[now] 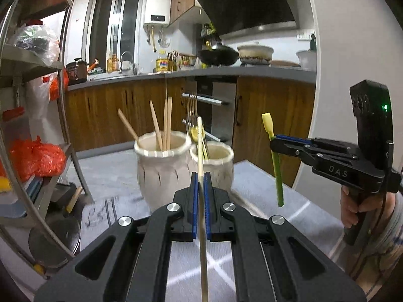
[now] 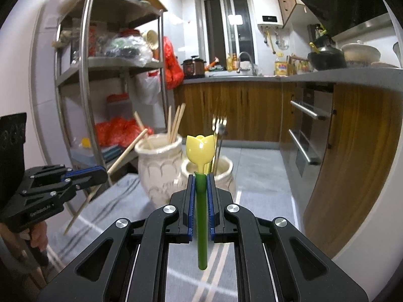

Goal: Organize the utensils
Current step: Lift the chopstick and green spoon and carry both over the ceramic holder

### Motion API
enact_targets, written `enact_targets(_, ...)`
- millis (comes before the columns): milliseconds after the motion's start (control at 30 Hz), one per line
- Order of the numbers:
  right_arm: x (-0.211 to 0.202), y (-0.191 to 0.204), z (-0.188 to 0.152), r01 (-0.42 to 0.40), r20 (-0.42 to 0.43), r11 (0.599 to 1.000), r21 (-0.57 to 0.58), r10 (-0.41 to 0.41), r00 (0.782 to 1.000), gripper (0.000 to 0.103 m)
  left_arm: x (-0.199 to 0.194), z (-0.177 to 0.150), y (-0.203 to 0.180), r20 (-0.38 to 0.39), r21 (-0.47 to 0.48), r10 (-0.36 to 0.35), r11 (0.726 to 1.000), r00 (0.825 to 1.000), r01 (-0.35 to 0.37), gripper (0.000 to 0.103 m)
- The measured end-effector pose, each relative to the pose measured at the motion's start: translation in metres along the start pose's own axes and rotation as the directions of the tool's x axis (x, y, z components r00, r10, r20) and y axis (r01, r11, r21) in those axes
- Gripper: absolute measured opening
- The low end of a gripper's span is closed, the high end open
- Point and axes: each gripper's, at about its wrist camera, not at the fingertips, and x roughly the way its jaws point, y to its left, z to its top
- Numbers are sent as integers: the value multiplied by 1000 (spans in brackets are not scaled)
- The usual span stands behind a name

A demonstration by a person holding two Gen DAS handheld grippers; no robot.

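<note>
- While both of my hands are loaded, the move ahead turns on one thing: the two ceramic jars stand dead ahead at twelve o'clock from each gripper, on the grey-clothed table (image 1: 105, 176).
- My left gripper (image 1: 200, 176) has its blue pads closed tight on a wooden chopstick (image 1: 199, 136). Its long axis runs nearly upright, top toward twelve o'clock, tail hanging toward six below the pads.
- The taller jar (image 1: 161, 173), which holds other chopsticks, sits at about eleven o'clock from that gripper. I judge it the chopstick's home, and my left is the nearer hand to it.
- My right gripper (image 2: 200, 180) is clamped on the green stem of a tulip-shaped spoon (image 2: 200, 148), yellow bowl up, stem also close to vertical.
- The shorter jar (image 2: 224, 173), with a fork (image 2: 219, 123) and yellow-handled pieces in it, lies at one o'clock from my right gripper, partly behind the tulip head. My right hand is the nearer one to it.
- The right wrist view shows the chopstick tilting, top toward the jars, as seen from the side; my left view sees it nearly end-on as a straight line.
- The left wrist view shows the spoon's stem hanging free below the right pads, which the right view foreshortens.
- Neither view shows clearly how much room is left inside the jars.
</note>
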Motion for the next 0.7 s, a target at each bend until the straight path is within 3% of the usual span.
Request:
enact_targets(233,21,-14,37,-27,94,997,76,20,995,10,31,45,33,103,-92,-8,996,995,18,4)
enact_targets(433,52,-22,56,-65,124,990,129,49,991,10,54,71,50,192,-139,3,990,981,24,4)
enact_targets(700,81,-28,50,-27,151,987,161,3,989,10,86,87,51,267,-130,99,989,959,-65,4)
